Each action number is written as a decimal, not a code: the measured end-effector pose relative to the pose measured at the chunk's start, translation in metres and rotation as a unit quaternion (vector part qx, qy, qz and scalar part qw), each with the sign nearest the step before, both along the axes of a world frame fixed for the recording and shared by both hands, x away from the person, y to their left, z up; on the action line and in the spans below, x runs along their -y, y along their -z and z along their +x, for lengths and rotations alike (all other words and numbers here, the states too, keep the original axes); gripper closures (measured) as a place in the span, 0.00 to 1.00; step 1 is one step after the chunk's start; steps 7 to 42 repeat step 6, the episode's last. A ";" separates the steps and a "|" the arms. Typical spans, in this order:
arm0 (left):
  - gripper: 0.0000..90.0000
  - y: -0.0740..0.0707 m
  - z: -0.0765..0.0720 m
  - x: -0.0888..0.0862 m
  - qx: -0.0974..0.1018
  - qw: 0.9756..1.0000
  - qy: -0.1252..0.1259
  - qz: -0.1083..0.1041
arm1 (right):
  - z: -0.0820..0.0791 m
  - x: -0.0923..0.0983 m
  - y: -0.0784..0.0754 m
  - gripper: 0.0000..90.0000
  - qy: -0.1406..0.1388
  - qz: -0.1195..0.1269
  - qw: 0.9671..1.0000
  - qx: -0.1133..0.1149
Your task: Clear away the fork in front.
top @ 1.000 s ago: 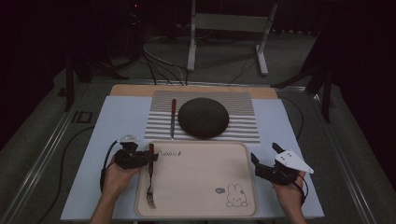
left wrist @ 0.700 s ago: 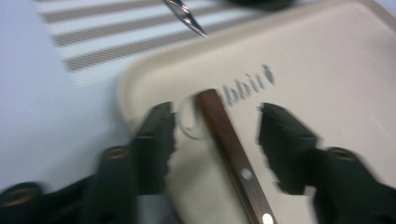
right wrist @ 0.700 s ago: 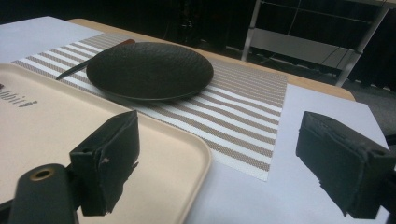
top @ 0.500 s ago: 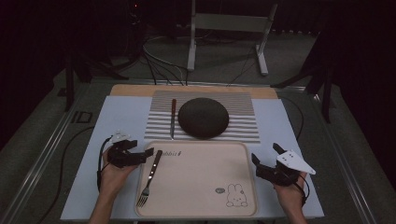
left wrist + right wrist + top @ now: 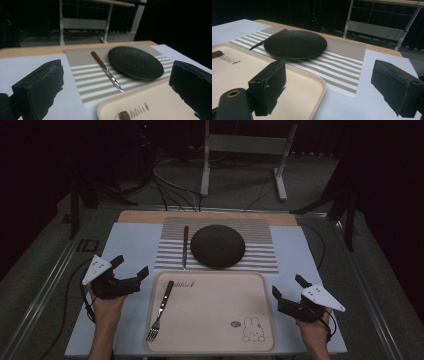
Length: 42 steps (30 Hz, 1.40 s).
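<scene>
The fork (image 5: 161,312) has just been released onto the tray (image 5: 215,345), just right of the left gripper (image 5: 132,268), whose jaws were opened wide and lifted away empty.

My table (image 5: 130,245) sits lit from above while the far room stays nearly black; both my gripper views look soft, the near jaws blurred, with faint sheen on the tray (image 5: 215,320)

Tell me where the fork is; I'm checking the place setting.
In the high view the fork lies on the left part of the beige tray, tines toward the person, just right of the open left gripper.
</scene>
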<state>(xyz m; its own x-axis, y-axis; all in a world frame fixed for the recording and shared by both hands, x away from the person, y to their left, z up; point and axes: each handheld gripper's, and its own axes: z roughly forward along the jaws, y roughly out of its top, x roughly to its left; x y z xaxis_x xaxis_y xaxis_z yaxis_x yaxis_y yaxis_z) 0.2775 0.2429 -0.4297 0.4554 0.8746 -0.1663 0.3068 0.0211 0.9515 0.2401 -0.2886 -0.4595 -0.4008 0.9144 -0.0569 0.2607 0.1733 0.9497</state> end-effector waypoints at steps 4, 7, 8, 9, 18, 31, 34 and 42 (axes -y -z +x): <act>0.00 -0.006 -0.007 -0.011 0.013 1.000 -0.011 0.008 | -0.003 0.006 -0.001 0.14 0.003 0.005 1.000 0.009; 0.00 -0.006 -0.007 -0.012 0.014 1.000 -0.013 0.010 | -0.002 0.008 -0.001 0.14 0.006 0.007 1.000 0.009; 0.00 -0.006 -0.007 -0.012 0.014 1.000 -0.013 0.010 | -0.002 0.008 -0.001 0.14 0.006 0.007 1.000 0.009; 0.00 -0.006 -0.007 -0.012 0.014 1.000 -0.013 0.010 | -0.002 0.008 -0.001 0.14 0.006 0.007 1.000 0.009; 0.00 -0.006 -0.007 -0.012 0.014 1.000 -0.013 0.010 | -0.002 0.008 -0.001 0.14 0.006 0.007 1.000 0.009; 0.00 -0.006 -0.007 -0.012 0.014 1.000 -0.013 0.010 | -0.002 0.008 -0.001 0.14 0.006 0.007 1.000 0.009; 0.00 -0.006 -0.007 -0.012 0.014 1.000 -0.013 0.010 | -0.002 0.008 -0.001 0.14 0.006 0.007 1.000 0.009; 0.00 -0.006 -0.007 -0.012 0.014 1.000 -0.013 0.010 | -0.002 0.008 -0.001 0.14 0.006 0.007 1.000 0.009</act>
